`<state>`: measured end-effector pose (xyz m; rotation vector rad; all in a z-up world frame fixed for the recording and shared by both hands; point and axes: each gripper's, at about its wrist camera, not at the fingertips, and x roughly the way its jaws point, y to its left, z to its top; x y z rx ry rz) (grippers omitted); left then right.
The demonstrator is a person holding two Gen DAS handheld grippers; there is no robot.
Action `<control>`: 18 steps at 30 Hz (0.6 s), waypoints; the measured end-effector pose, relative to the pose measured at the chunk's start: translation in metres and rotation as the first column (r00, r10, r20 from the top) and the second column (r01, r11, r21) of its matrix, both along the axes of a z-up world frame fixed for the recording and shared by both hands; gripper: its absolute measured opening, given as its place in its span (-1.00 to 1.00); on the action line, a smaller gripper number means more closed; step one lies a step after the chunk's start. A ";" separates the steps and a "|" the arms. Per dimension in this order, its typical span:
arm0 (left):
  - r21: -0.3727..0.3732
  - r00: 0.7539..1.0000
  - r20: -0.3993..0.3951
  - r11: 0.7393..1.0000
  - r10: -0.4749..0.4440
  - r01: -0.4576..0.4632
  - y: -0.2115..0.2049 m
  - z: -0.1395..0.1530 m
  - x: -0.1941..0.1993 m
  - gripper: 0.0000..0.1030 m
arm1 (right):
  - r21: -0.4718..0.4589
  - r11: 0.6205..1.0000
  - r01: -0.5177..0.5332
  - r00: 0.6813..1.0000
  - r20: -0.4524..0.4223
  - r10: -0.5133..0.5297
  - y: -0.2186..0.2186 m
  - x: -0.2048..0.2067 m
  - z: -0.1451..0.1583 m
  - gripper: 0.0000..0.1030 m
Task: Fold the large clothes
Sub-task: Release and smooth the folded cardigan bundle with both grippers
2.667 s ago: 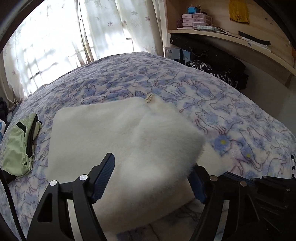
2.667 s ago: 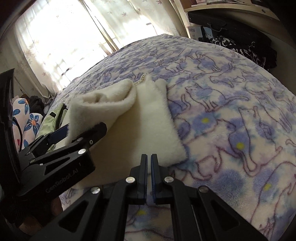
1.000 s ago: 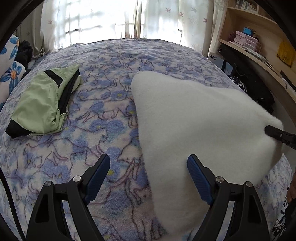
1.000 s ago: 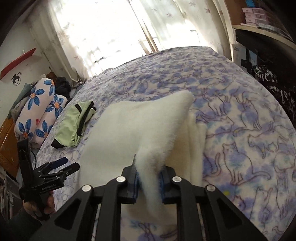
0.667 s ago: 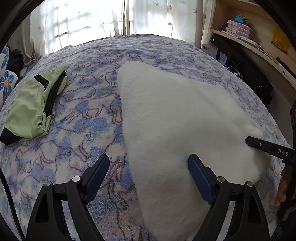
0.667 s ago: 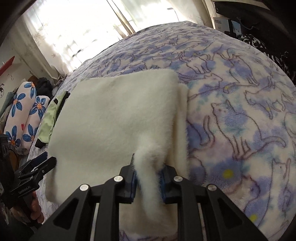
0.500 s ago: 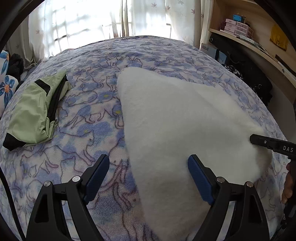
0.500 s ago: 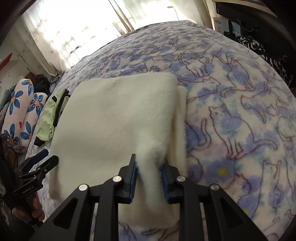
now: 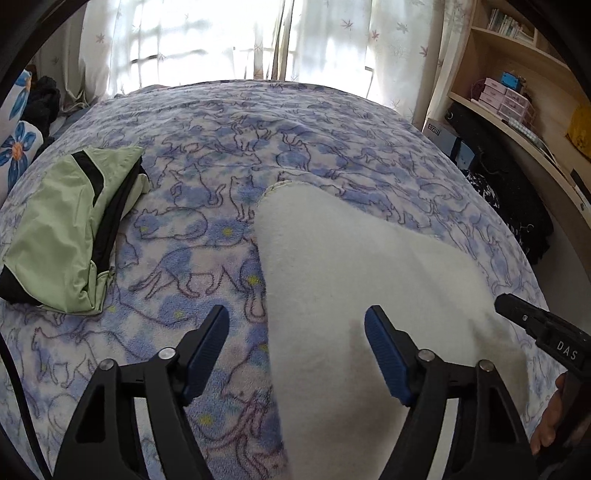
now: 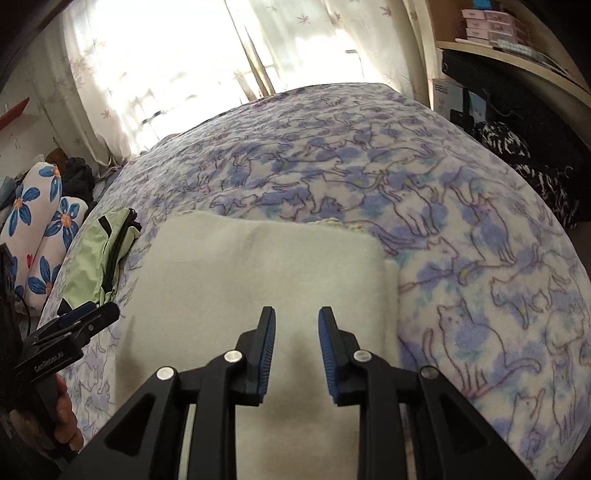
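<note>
Folded fleece [image 10: 258, 273] lies on bedspread [image 10: 461, 229], jacket [image 9: 62, 221] to its left

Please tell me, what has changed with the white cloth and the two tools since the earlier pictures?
The right tool let go of the white fleece garment, which now lies flat and folded on the bed. The left tool, empty, has just been closing partway over the fleece's edge. The green jacket stayed.

White fleece garment [image 9: 369, 295] near edge hidden under the left gripper [image 9: 295, 343], flower pillow [image 9: 14, 147] cut off at left, shelf boxes [image 10: 487, 26] too small to read
</note>
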<state>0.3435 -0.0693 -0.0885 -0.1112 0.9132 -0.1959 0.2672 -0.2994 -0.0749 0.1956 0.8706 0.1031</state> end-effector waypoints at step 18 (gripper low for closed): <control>0.020 0.999 -0.036 0.999 -0.033 0.034 -0.021 -0.034 0.024 0.13 | -0.184 0.980 0.080 0.995 -0.044 -0.090 -0.041 0.017 -0.047 -1.00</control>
